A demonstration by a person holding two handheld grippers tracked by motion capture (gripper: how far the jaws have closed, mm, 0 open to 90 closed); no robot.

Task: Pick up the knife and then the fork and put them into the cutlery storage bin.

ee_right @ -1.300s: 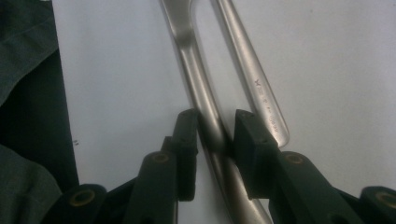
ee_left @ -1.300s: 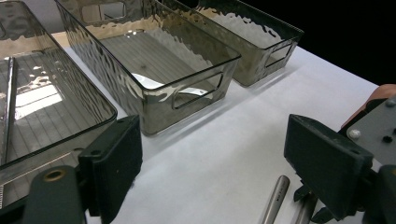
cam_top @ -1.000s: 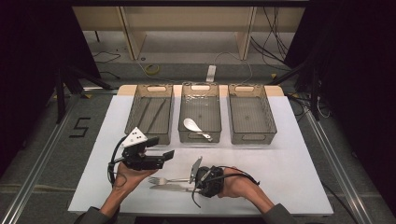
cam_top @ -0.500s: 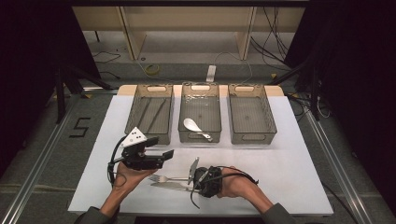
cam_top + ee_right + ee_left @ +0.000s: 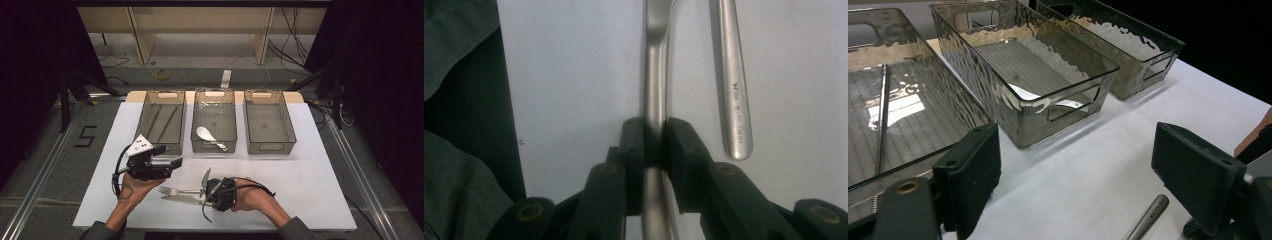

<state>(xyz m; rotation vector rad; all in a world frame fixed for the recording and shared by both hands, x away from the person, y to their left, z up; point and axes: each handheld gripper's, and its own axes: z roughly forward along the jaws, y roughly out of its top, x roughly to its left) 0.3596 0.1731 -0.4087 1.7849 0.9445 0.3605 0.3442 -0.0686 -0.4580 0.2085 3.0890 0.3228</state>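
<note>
A metal fork and a metal knife lie side by side on the white table near its front edge. My right gripper points left, its jaws shut on the knife's handle. The fork's handle lies free just beside it. My left gripper hovers above the table to the left of the cutlery, aimed toward the trays. Its jaws stand wide open with nothing between them. A rounded handle end shows below them.
Three clear plastic trays stand in a row at the back. The left tray holds thin dark rods, the middle tray holds a white spoon, and the right tray holds nothing visible. A sleeve lies along the table's front edge.
</note>
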